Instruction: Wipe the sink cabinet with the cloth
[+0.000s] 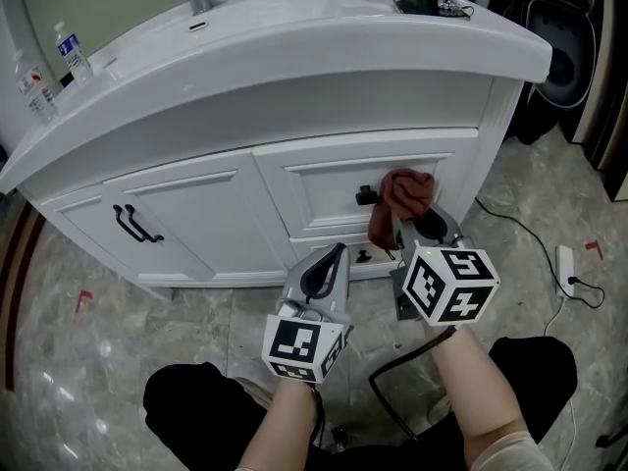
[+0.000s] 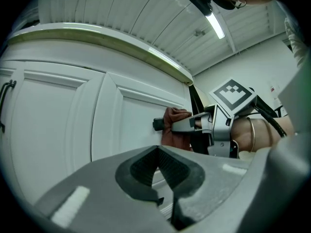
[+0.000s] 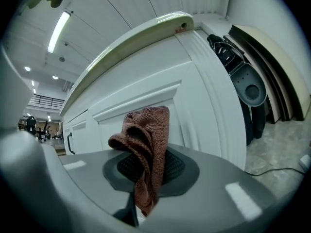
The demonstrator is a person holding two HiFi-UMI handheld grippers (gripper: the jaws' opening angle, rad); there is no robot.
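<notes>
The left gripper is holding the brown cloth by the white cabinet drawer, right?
Not quite. It is the right gripper that holds the brown cloth by the white cabinet drawer. The right gripper view shows the cloth pinched between its jaws. The left gripper is shut with nothing in it.
</notes>
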